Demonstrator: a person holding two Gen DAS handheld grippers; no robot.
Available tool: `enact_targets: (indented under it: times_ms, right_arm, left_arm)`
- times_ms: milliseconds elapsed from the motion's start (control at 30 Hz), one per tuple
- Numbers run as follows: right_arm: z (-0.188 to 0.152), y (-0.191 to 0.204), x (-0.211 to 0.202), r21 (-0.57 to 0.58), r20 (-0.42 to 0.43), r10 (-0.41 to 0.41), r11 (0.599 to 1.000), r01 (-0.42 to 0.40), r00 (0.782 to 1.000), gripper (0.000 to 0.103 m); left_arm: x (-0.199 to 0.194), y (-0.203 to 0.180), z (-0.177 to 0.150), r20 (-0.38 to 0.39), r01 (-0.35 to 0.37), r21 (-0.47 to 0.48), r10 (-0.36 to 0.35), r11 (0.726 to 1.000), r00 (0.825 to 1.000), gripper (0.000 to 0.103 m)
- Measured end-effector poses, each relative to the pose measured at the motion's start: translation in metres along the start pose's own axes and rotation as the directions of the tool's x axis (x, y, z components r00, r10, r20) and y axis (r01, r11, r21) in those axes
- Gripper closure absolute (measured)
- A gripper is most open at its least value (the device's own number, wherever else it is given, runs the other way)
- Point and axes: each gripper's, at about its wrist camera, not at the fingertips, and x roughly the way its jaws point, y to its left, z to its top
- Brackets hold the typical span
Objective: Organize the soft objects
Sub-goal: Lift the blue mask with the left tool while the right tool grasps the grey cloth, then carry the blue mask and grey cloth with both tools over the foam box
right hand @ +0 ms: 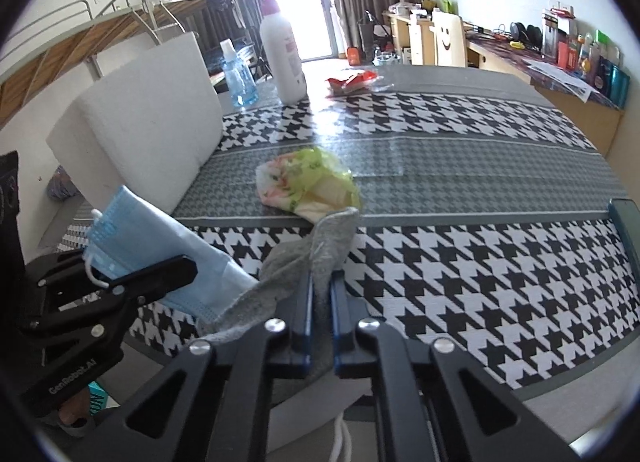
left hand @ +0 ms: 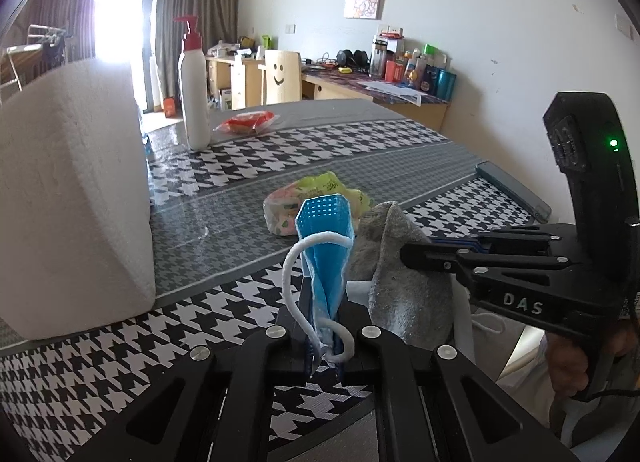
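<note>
My left gripper is shut on a folded blue face mask, which stands upright out of the jaws with its white ear loop hanging to the left. My right gripper is shut on a grey sock near the front edge of the table; the sock's loose end trails down to the left. In the left wrist view the right gripper comes in from the right, pinching the sock just beside the mask. In the right wrist view the left gripper holds the mask at the left.
A crumpled floral and yellow-green cloth lies on the houndstooth tablecloth just behind the sock. A white foam block stands at the left. Further back are a lotion pump bottle, a blue spray bottle and a red packet.
</note>
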Motion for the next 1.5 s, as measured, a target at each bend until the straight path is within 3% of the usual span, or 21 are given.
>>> enact_targets:
  times_ms: [367, 800, 1500]
  right_arm:
    - [0.013, 0.014, -0.041, -0.016, 0.123, 0.027, 1.000, -0.025, 0.992, 0.094]
    - [0.029, 0.016, -0.069, -0.016, 0.220, -0.013, 1.000, 0.017, 0.975, 0.094]
    - [0.042, 0.028, -0.086, -0.048, 0.294, -0.010, 0.999, 0.025, 0.956, 0.094]
  left_arm:
    - [-0.024, 0.006, 0.006, 0.063, -0.023, 0.002, 0.023, 1.000, 0.998, 0.098]
    - [-0.048, 0.007, 0.019, 0.143, -0.018, 0.012, 0.017, 1.000, 0.990, 0.099]
    - [-0.092, 0.003, 0.053, 0.313, -0.117, 0.073, 0.089, 0.990, 0.945, 0.100]
